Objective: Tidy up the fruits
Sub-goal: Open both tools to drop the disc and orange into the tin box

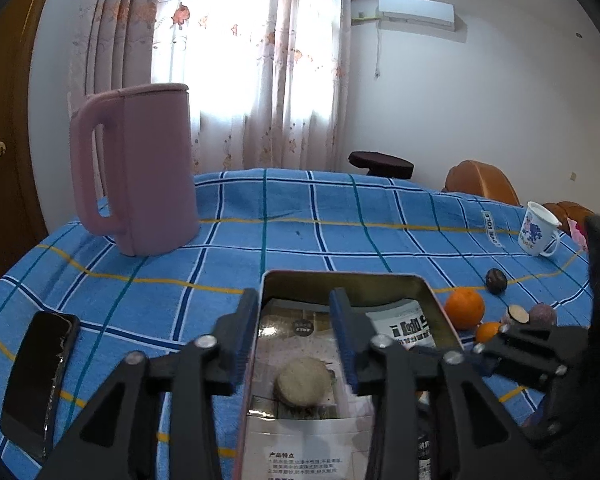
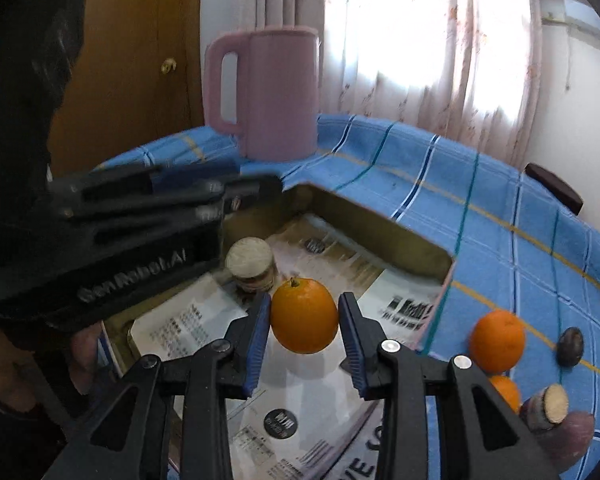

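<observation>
A counter (image 1: pixel 300 208) draped in a blue checked cloth carries everything here. The pink jug (image 1: pixel 140 172) stands upright toward its far left corner, handle facing left. Nearer the cameras lies an open metal tin (image 1: pixel 436 300), its floor lined with printed paper packets; its walls are brassy inside. A dark phone (image 1: pixel 40 376) lies flat on the cloth to the tin's left, well apart from it. A white mug (image 1: pixel 538 230) with a blue print stands far off on the right.

The left gripper (image 1: pixel 294 340) hangs over the tin with its jaws spread and nothing between them; below them, inside the tin, a cut fruit half (image 1: pixel 304 380) rests with its pale face up. The right gripper (image 2: pixel 304 332) is also above the tin, its blue-padded jaws clamped on an orange (image 2: pixel 304 316), one pad on each side, the fruit held clear of the paper lining.

Outside the tin, just beside its right wall, a second orange (image 2: pixel 497 340) sits on the cloth, with a smaller orange (image 2: pixel 506 392) near it, a dark round fruit (image 2: pixel 571 346) farther right, and another cut half (image 2: pixel 550 406) lying on its side
</observation>
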{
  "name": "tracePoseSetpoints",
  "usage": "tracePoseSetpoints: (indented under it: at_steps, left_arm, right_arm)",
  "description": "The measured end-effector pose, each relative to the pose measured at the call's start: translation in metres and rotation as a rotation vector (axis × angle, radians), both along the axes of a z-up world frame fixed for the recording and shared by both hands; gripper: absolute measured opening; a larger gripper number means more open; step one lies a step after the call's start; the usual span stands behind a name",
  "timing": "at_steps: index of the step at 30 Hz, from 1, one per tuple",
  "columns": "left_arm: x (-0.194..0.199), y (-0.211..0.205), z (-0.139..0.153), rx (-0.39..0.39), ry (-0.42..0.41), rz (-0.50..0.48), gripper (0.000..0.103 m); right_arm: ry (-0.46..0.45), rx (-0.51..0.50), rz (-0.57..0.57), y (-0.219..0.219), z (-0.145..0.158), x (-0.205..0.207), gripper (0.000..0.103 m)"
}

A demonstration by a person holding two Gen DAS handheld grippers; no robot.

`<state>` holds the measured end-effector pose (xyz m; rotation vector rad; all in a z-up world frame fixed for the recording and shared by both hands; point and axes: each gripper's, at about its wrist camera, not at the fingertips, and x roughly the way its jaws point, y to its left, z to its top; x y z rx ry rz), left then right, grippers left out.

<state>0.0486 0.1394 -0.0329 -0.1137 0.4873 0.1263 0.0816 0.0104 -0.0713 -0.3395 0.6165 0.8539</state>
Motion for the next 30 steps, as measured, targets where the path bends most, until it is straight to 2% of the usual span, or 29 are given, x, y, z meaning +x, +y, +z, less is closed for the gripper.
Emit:
tracePoseSetpoints:
  at_steps: [1, 3, 6, 11, 17, 20, 26, 30]
  left_arm:
    - [-0.002, -0.001, 0.002, 0.008, -0.011, 0.013, 0.067]
    - [-0.006, -0.002, 0.005, 0.026, -0.029, 0.031, 0.075]
    - [-0.013, -0.006, 0.01, 0.023, -0.046, 0.022, 0.076]
    - [-0.023, -0.017, 0.014, 0.02, -0.071, 0.01, 0.085]
    - [-0.033, -0.045, 0.021, 0.02, -0.093, -0.044, 0.089]
    - [-0.037, -0.07, 0.021, 0.027, -0.095, -0.105, 0.095]
    - [-0.035, -0.124, 0.014, 0.039, -0.058, -0.232, 0.095]
    - [-0.031, -0.158, 0.007, 0.054, -0.021, -0.302, 0.095]
  right_arm:
    - [-0.006, 0.002, -0.004, -0.001, 0.001, -0.001, 0.04]
    - [-0.013, 0.017, -0.009, -0.006, 0.005, -0.004, 0.053]
    - [-0.024, 0.045, -0.019, -0.017, 0.012, -0.009, 0.054]
    - [-0.066, 0.059, -0.067, -0.043, 0.02, -0.017, 0.056]
    - [-0.092, 0.076, -0.15, -0.094, 0.028, -0.024, 0.056]
    - [-0.1, 0.06, -0.236, -0.136, 0.027, -0.027, 0.056]
    - [-0.065, 0.06, -0.415, -0.221, 0.013, -0.031, 0.056]
    - [-0.041, 0.054, -0.487, -0.254, 0.001, -0.028, 0.056]
